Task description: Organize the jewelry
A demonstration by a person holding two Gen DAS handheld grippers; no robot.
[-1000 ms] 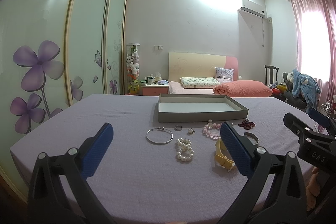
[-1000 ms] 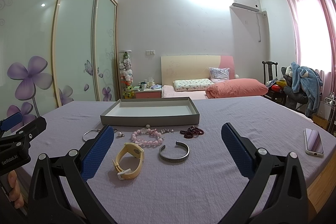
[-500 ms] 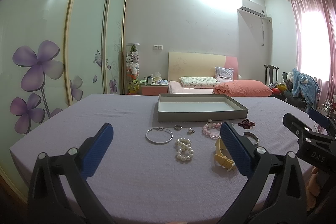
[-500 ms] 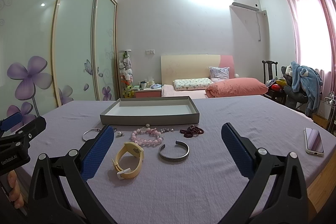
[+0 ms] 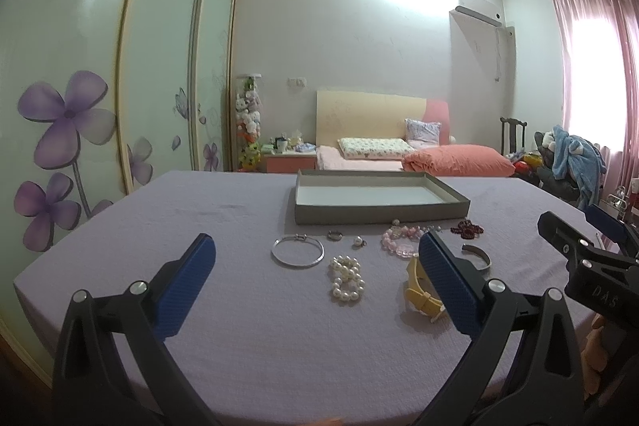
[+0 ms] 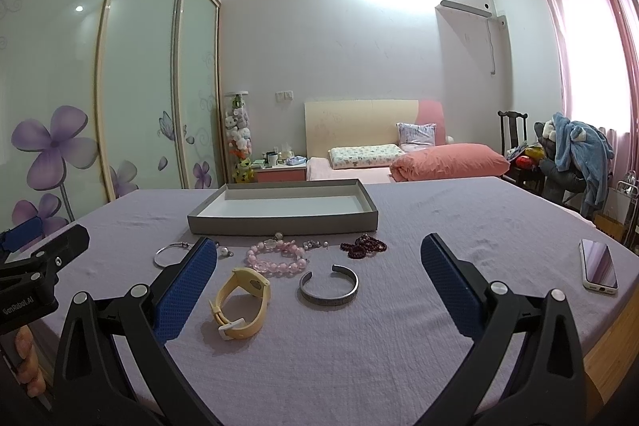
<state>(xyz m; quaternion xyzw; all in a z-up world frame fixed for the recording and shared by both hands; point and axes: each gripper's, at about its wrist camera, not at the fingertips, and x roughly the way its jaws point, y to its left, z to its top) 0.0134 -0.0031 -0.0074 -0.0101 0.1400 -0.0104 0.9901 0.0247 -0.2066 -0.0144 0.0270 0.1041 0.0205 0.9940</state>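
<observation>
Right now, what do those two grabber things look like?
Each gripper is black plastic with two long fingers shaped like open triangles, silver round bolts at the joints and bumpy blue pads inside the tips. The left gripper has pale "GenRobot.AI" lettering on its body; the right gripper shows "DAS". No cables or sleeves are visible.

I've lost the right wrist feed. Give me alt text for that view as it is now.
The open right gripper hovers empty over a purple-clothed table, its fingers framing a yellow watch and a silver cuff. Behind them lie a pink bead bracelet, a dark red bracelet and an empty grey tray; a phone lies far right.
</observation>
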